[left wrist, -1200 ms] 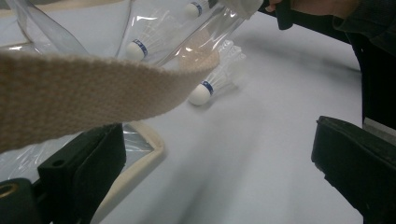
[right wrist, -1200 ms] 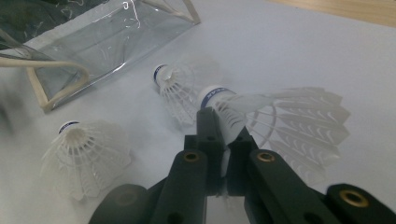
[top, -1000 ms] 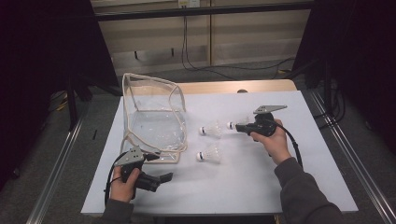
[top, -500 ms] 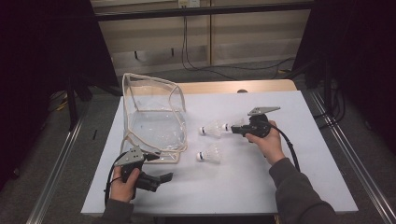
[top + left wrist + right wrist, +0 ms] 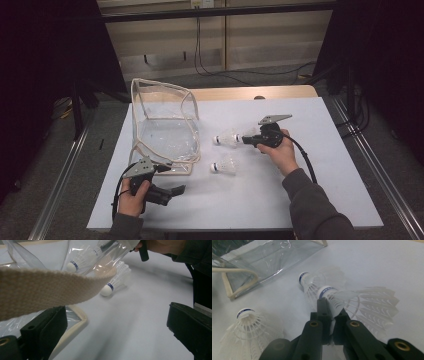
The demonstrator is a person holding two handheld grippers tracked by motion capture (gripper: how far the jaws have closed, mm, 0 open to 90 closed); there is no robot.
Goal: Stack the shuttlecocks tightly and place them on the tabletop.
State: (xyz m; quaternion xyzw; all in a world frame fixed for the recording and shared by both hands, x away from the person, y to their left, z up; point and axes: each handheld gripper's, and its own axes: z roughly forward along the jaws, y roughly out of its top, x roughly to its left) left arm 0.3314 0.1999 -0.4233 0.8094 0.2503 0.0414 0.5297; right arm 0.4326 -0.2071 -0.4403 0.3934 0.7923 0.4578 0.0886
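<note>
Three white shuttlecocks show in the right gripper view, all feathered skirts on round cork heads with a dark blue band. The held shuttlecock point(image 5: 342, 298) is pinched by its thin feathers between the black jaws of the right gripper point(image 5: 331, 315), which are closed on it just above the white table point(image 5: 300, 195). Right behind it lies a second shuttlecock point(image 5: 317, 281), its skirt overlapping the held one, and a third shuttlecock point(image 5: 249, 327) lies nearer the person, apart from the pair. From the high view, the held one sits near the table's middle, the right gripper point(image 5: 247, 139) pointing at the clear bag point(image 5: 165, 130). That bag is glossy see-through plastic edged with cream woven tape, standing open. Its webbing strap point(image 5: 50, 287), coarse and ribbed, crosses the left gripper view in front of the shuttlecocks. The left gripper point(image 5: 172, 191) rests at the table's near edge, jaws wide apart with nothing between them
</note>
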